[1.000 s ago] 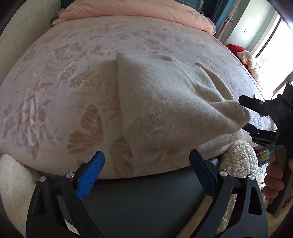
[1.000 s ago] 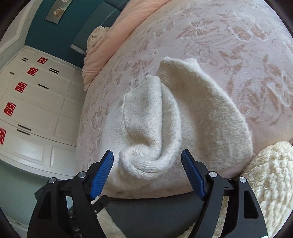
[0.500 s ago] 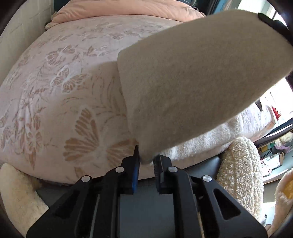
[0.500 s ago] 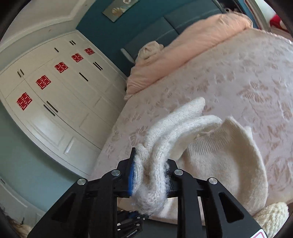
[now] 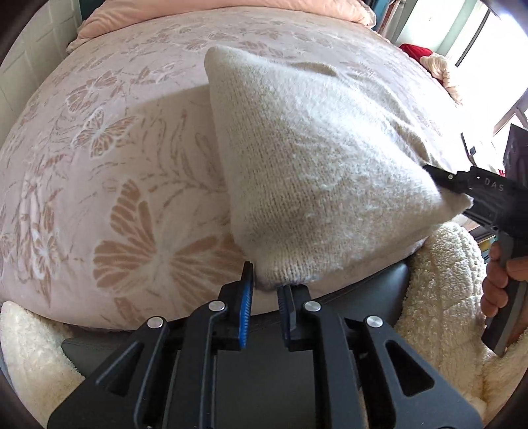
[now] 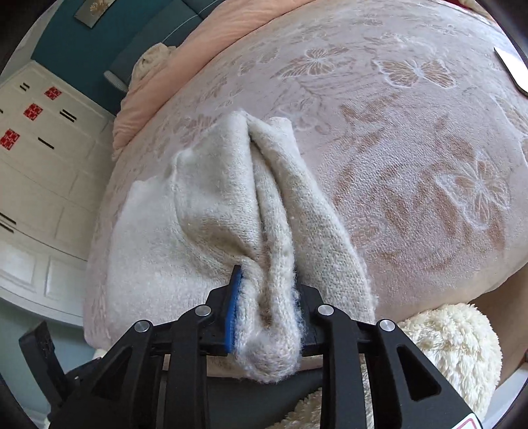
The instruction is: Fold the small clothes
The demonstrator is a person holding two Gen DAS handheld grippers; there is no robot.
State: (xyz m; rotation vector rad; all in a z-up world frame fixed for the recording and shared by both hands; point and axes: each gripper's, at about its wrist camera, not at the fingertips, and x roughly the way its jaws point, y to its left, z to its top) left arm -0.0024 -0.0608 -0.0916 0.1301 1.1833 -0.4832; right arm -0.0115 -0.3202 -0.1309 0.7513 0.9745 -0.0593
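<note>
A cream knit garment (image 5: 313, 148) lies on the pink butterfly-pattern bedcover (image 5: 115, 148), near the bed's front edge. My left gripper (image 5: 265, 290) pinches its near left corner at the fingertips; the jaws are easing open with the cloth between them. At the right of the left wrist view, my right gripper (image 5: 442, 188) holds the other corner, with a hand (image 5: 498, 280) on its handle. In the right wrist view, a thick bunched fold of the garment (image 6: 214, 214) fills my right gripper (image 6: 267, 297). Its pads press on the cloth while the jaws are opening.
A peach quilt (image 5: 231, 10) is piled at the far end of the bed. White wardrobe doors (image 6: 39, 165) stand to the left. Fluffy cream fabric (image 5: 439, 297) sits below the dark bed edge (image 5: 373, 290). A bright window (image 5: 478, 49) is at the far right.
Both grippers went from wide open to pinching the garment's near corners. The garment was raised high half a second ago and is now lower, close to the bedcover.
</note>
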